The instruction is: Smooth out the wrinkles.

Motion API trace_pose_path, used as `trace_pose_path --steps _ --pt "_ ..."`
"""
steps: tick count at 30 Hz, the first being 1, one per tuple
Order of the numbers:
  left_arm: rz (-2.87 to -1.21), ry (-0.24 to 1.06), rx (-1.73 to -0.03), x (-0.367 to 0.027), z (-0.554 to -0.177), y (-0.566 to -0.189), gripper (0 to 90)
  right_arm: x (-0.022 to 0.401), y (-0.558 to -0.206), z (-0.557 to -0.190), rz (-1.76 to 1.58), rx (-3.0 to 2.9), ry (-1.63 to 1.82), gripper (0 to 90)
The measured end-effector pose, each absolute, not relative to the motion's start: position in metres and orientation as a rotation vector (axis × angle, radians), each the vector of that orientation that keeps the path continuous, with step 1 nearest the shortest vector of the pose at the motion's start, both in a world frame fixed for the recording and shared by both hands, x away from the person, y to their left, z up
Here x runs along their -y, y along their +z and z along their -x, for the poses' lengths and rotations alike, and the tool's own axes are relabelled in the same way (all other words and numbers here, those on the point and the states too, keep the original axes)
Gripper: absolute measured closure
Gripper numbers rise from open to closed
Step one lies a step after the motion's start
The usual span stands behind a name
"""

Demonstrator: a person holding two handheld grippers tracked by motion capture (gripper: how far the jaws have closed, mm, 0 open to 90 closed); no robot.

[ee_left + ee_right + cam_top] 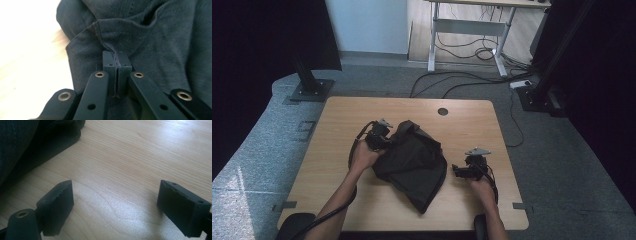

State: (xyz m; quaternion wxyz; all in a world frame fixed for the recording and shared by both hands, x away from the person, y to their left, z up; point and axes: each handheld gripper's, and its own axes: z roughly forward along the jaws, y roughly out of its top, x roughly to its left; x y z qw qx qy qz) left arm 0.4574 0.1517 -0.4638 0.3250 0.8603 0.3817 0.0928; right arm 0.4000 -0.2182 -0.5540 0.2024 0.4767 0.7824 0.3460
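left gripper (116, 72) clamped on dark garment (412, 162) hem seam, right gripper (115, 207) wide open, empty; thin pinch, hard tug might slip it

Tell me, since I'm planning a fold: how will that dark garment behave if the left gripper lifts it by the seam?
The dark garment lies crumpled in soft folds, so it would probably drape and sag. The left gripper is shut on a stitched seam, which likely resists slipping. It looks light; the free end may drag across the table while the right gripper stands open, apart.
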Motion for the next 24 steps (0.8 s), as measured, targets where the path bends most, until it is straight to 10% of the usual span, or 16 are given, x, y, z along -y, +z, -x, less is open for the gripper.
trace_pose_path --steps 24 --pt "-2.171 0.191 -0.635 -0.157 -0.346 -0.416 88.6 0.217 -0.555 -0.399 -1.334 -2.172 0.97 12.9"
